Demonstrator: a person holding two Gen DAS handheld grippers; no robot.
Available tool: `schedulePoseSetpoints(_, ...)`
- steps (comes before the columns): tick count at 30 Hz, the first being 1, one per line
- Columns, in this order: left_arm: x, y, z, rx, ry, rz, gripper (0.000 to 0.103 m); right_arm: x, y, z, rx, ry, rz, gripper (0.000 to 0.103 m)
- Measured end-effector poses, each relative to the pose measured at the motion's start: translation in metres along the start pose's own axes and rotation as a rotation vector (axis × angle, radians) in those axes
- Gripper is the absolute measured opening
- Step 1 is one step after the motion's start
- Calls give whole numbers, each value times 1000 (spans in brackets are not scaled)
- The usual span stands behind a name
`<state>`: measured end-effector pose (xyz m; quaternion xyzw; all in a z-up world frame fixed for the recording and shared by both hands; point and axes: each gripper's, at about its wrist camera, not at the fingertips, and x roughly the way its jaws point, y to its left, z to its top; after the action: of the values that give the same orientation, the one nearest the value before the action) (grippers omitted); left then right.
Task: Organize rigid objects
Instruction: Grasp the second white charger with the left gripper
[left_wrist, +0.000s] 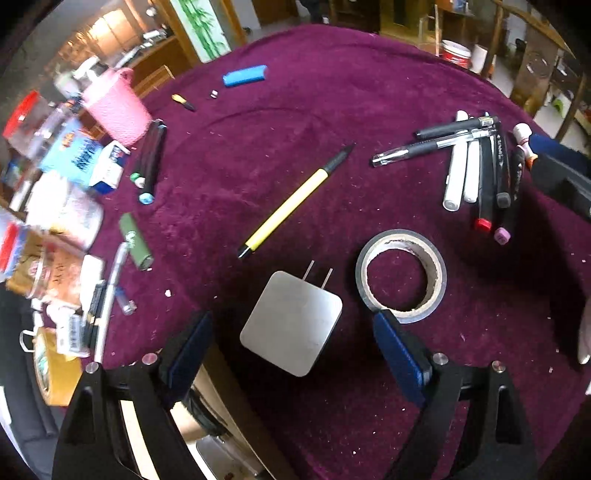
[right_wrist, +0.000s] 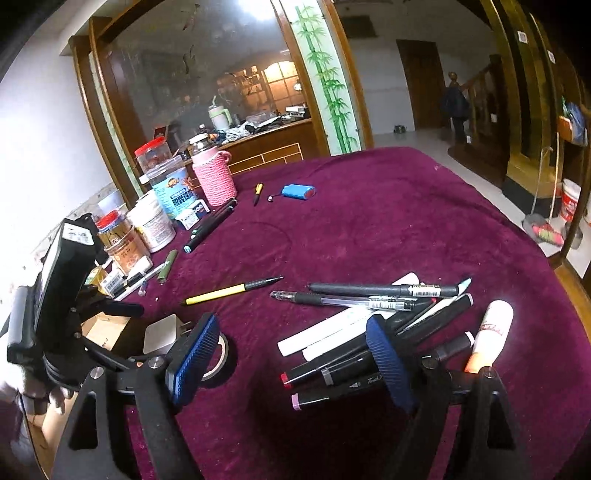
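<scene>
Judging by the pens (right_wrist: 373, 325) piled at right while charger (left_wrist: 291, 323), tape (left_wrist: 401, 275) and yellow pen (left_wrist: 291, 203) lie loose, sorting is part done; both grippers, left (left_wrist: 291, 332) and right (right_wrist: 291, 354), gape empty.

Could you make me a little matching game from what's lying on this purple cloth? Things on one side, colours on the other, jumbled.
Things:
1. wall plug
2. roll of tape
3. lone pen
4. small box-shaped thing far across the cloth

Colours:
A. blue
B. silver-grey
C. yellow and black
D. black outside, pale inside

Pairs: 1-B, 2-D, 3-C, 4-A
</scene>
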<state>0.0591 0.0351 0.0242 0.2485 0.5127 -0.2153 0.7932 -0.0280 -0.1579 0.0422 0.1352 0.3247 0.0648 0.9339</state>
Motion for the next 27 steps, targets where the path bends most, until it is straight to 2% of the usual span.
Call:
schedulePoseSetpoints(3,3,4,-1,15,27,-79,80,7,-6,0,32,38,4,87)
schedulePoseSetpoints(6,18,-4,-9,71,107,-122,80,10,-11,0,62,59,2,87)
schedulePoseSetpoints(7,16,-5,-9,79,81,-124,80,10,-11,0,65,56,-2,87)
schedulePoseSetpoints(10,18,-2,-6,54,74,-143,80,6,-9,0,54,27,-21,87)
schedulePoseSetpoints(16,24,-2,1,-33,32,-114,81,10,-5,-1,16,32,-54,87)
schedulePoseSetpoints(17,21,-7,-1,-47,30,-98,79,11,-5,-1,11,31,-64,87)
schedulePoseSetpoints(19,15,-10,0,-82,21,-53,64,12,-5,-1,3,30,-76,87)
schedulePoseSetpoints(20,9,-12,-2,-108,12,-40,45,12,-5,-1,0,30,-82,87)
schedulePoseSetpoints(27,-57,-11,-37,-303,-188,-219,44,18,-3,-3,-26,49,-91,87)
